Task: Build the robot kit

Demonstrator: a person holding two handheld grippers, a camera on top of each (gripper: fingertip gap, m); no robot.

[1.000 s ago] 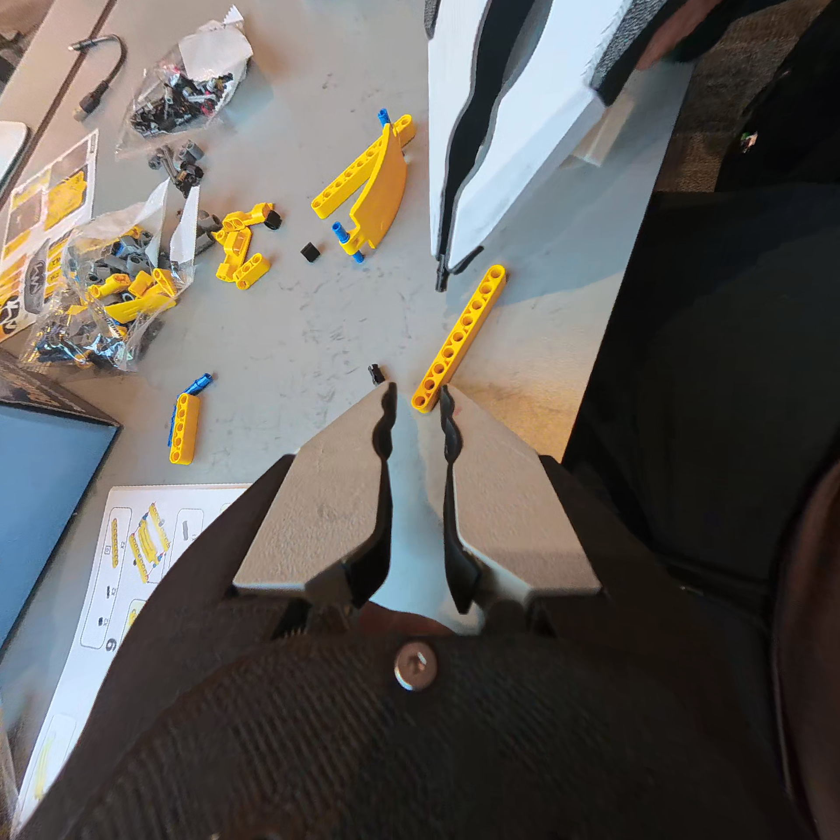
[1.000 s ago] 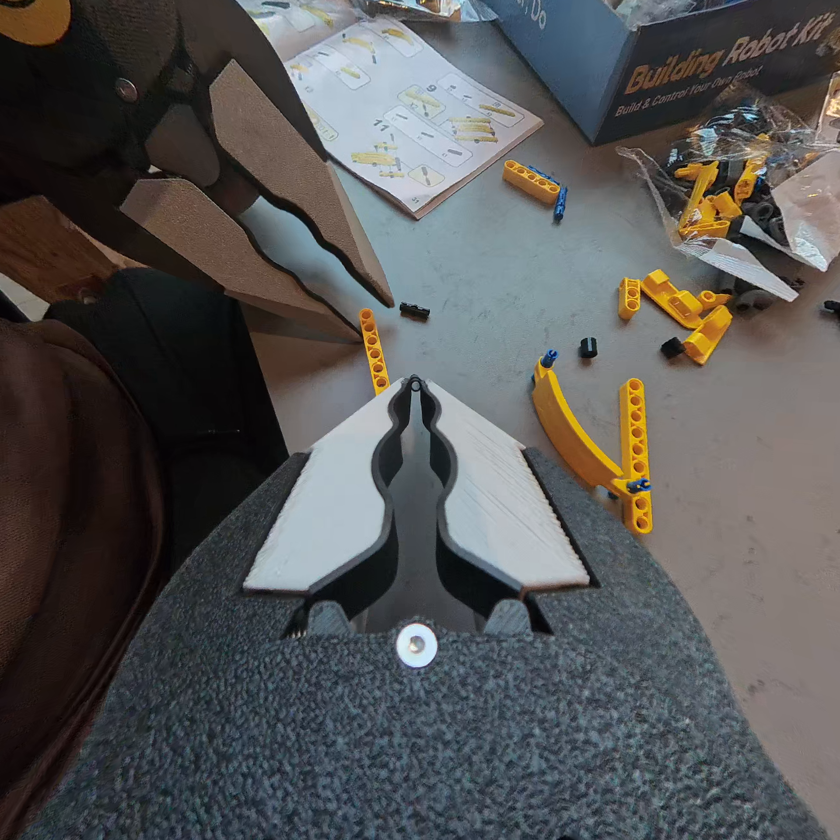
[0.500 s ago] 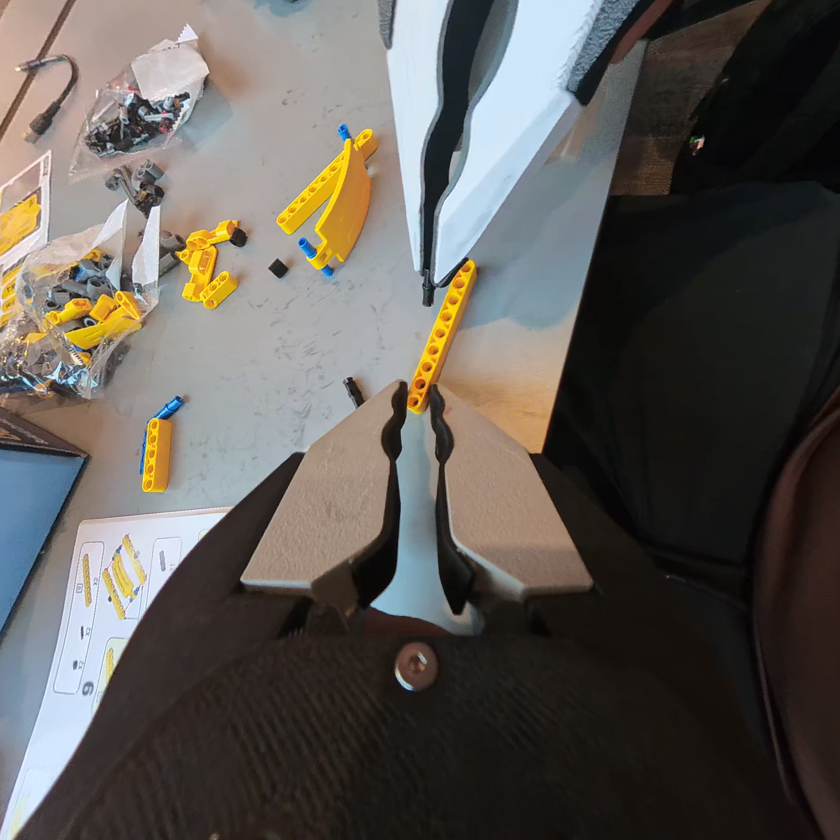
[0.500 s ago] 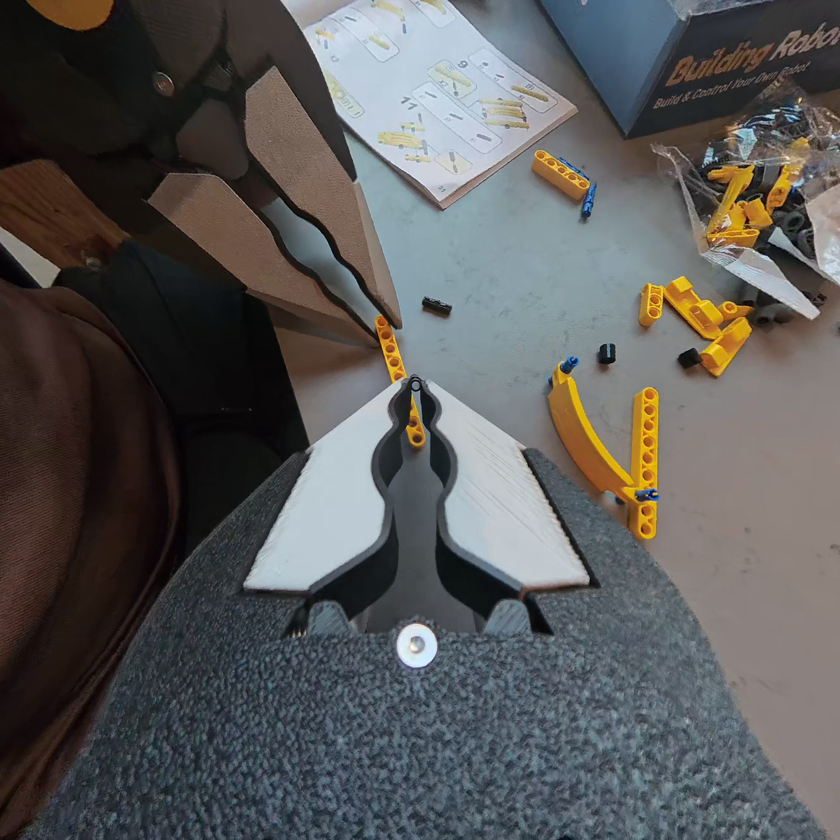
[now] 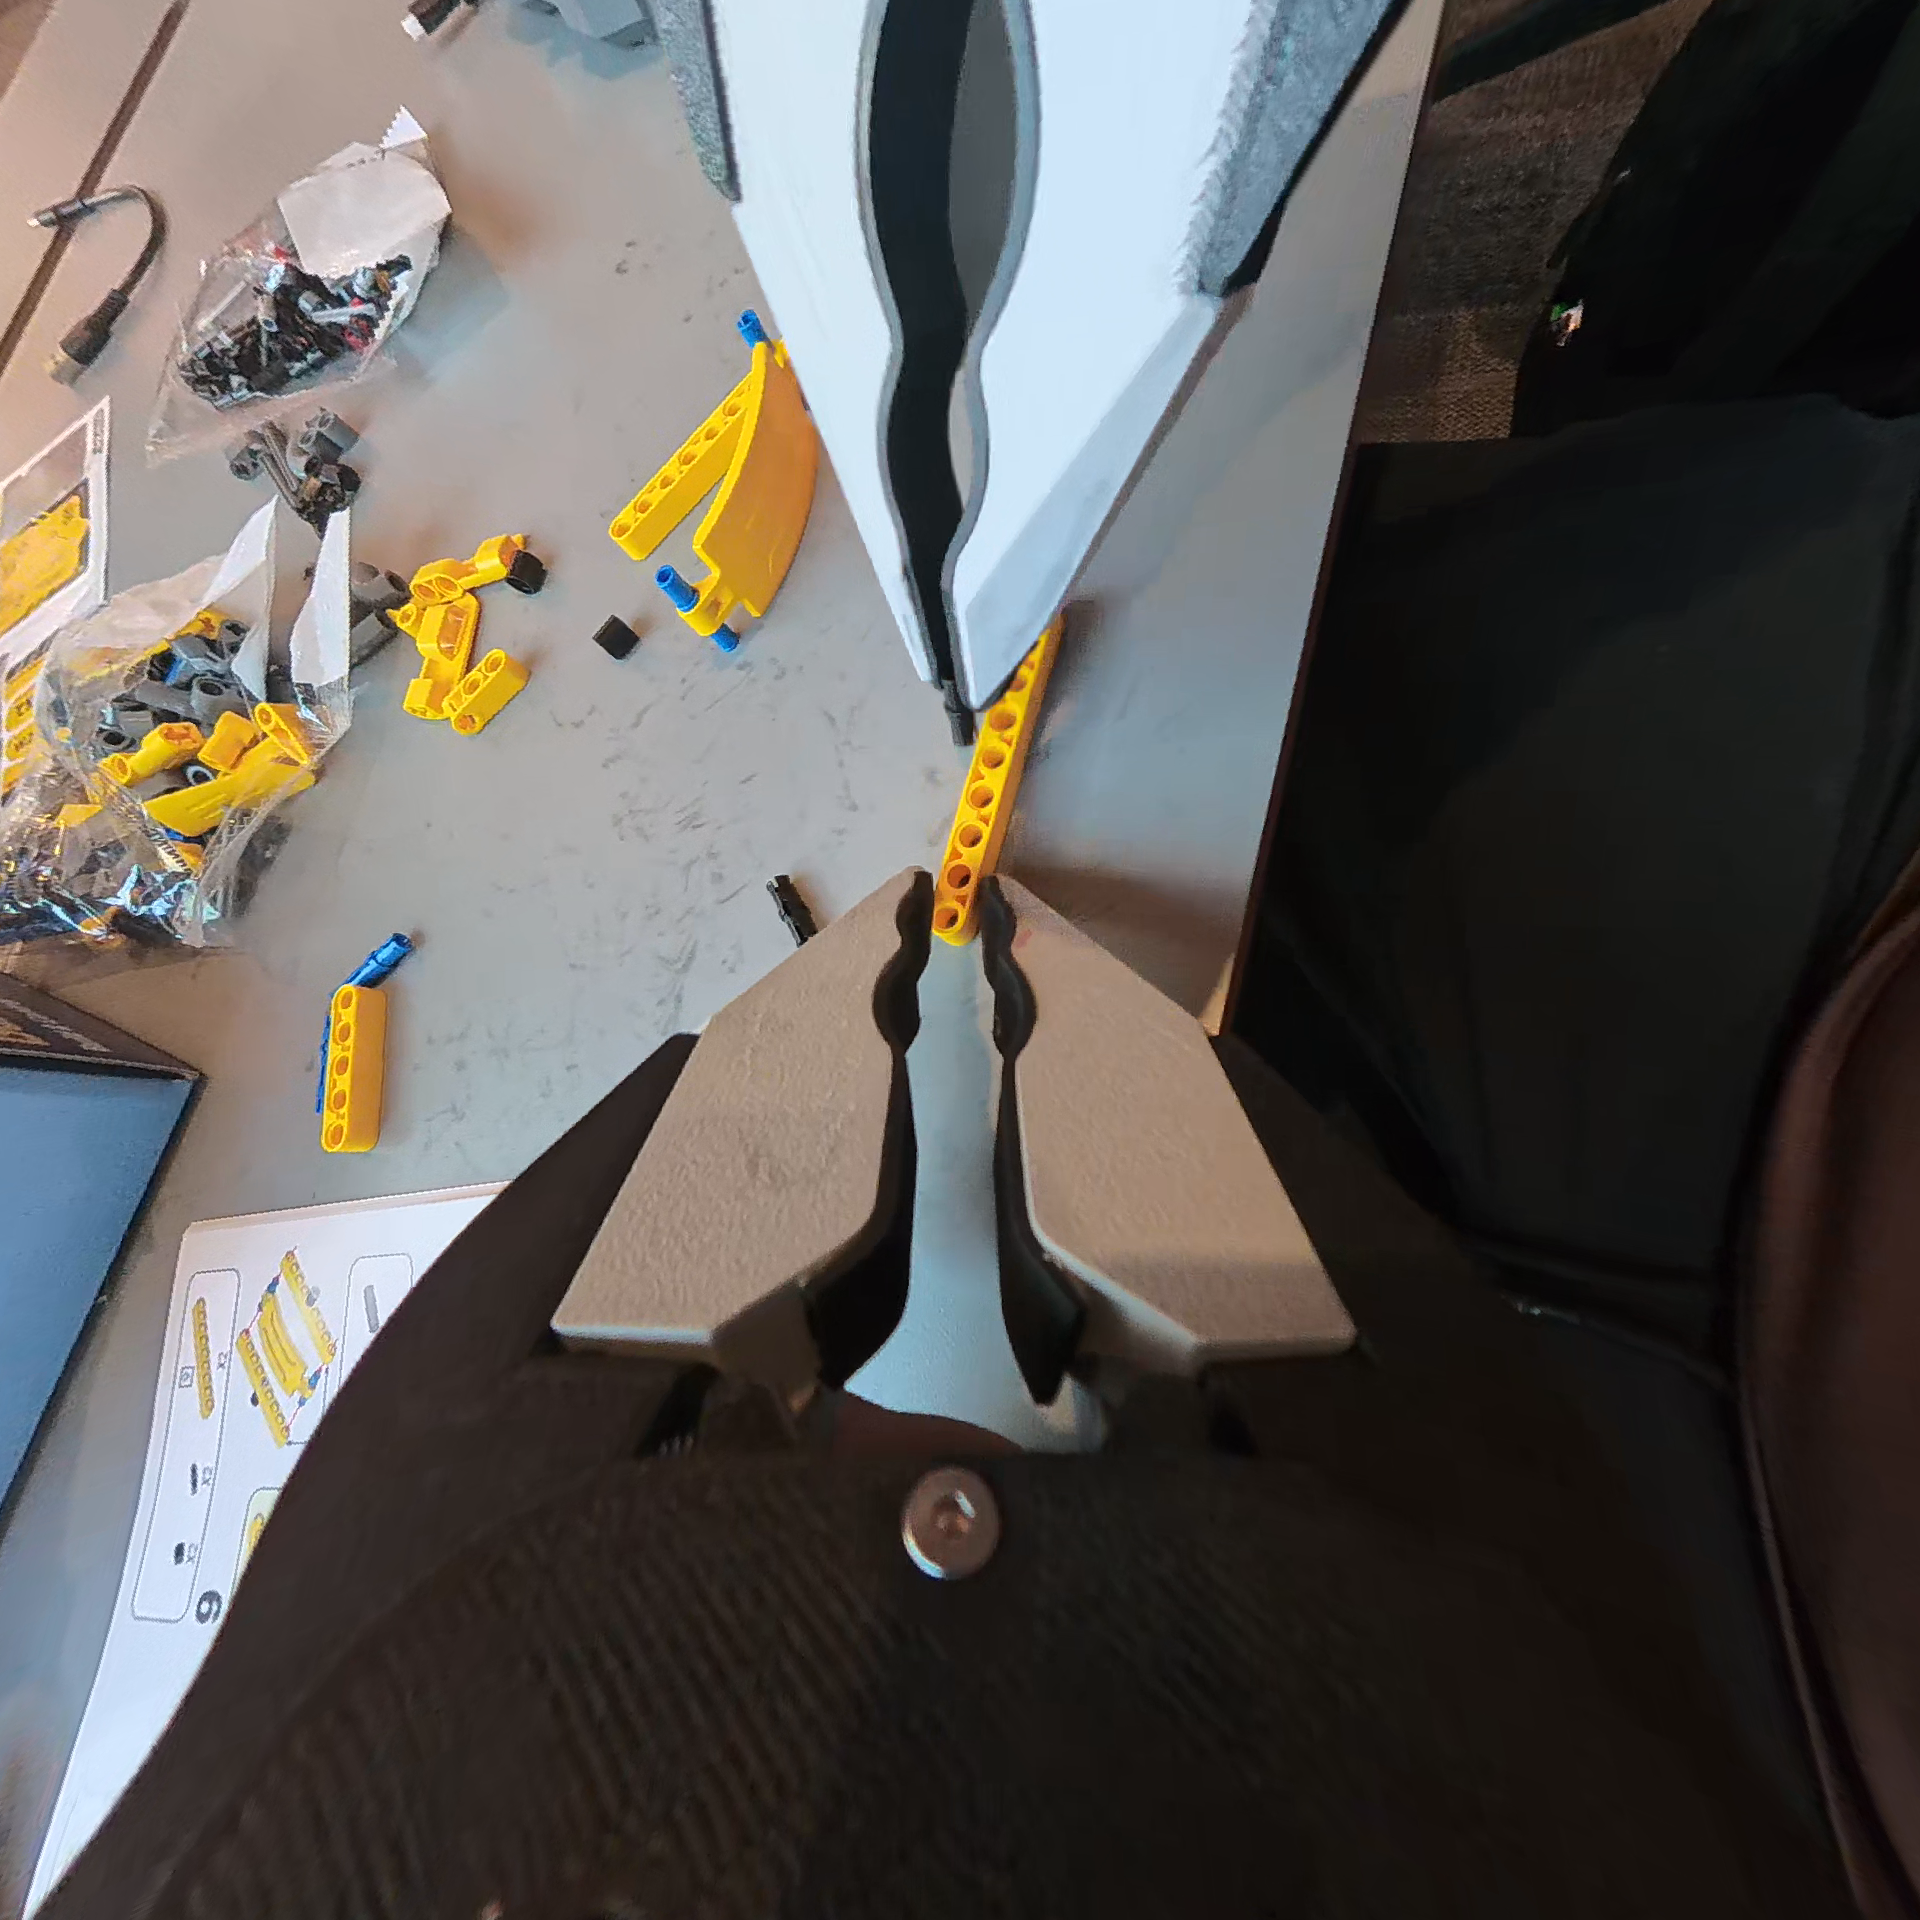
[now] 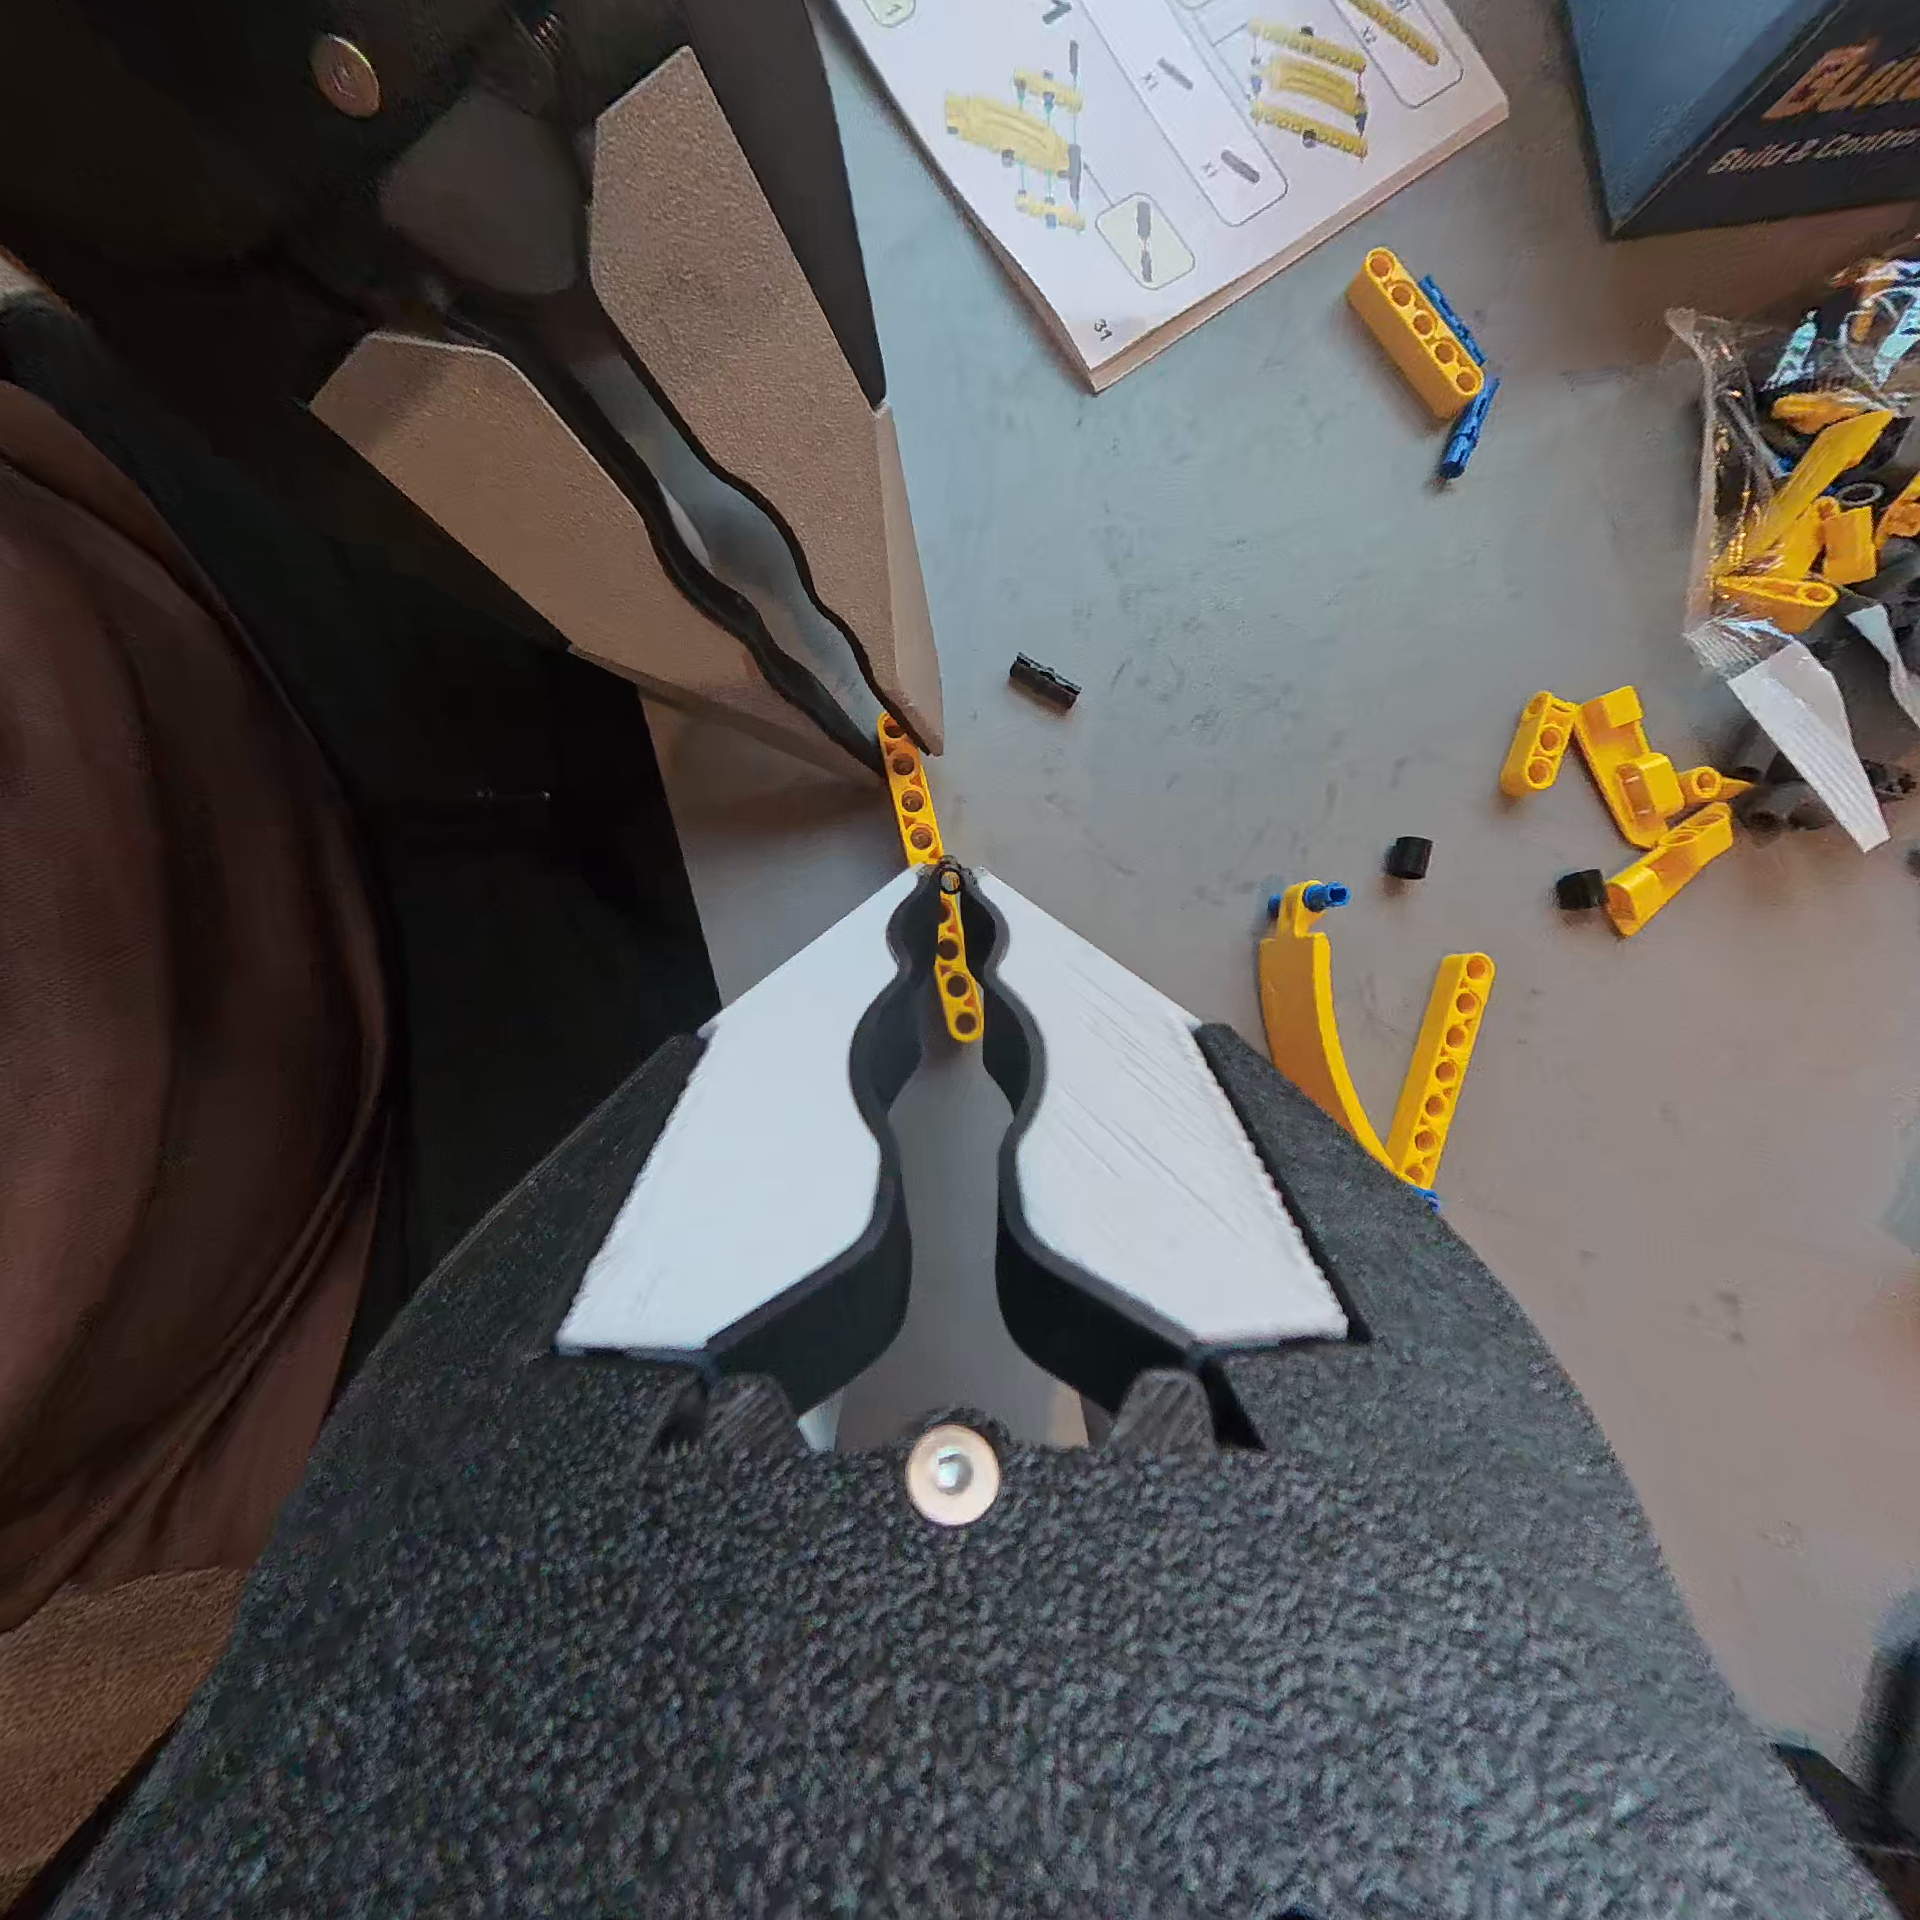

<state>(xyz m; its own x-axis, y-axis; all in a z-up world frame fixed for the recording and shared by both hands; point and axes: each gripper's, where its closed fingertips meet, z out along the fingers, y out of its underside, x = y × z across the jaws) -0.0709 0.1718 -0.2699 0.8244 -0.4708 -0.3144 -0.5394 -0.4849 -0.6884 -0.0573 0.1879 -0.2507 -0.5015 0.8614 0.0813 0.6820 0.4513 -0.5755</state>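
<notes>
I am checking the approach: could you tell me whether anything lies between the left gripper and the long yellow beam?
Nothing visible does: the yellow beam has its near end between the fingertips of the left gripper. The right gripper, pinching a black pin, hangs over the beam's far half, beyond them.

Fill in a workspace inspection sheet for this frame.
Surface: grey table, scuffed.
Job's things: long yellow beam flat near the table edge; black pin held over it.
Clutter: curved yellow panel assembly, short yellow beam, loose black pin, open parts bags, instruction booklet, blue box.
Grippers: left gripper closed on the beam's near end; right gripper shut on the pin.
Cables: black cable, far left.
Surroundings: person's dark clothing beside table.
</notes>
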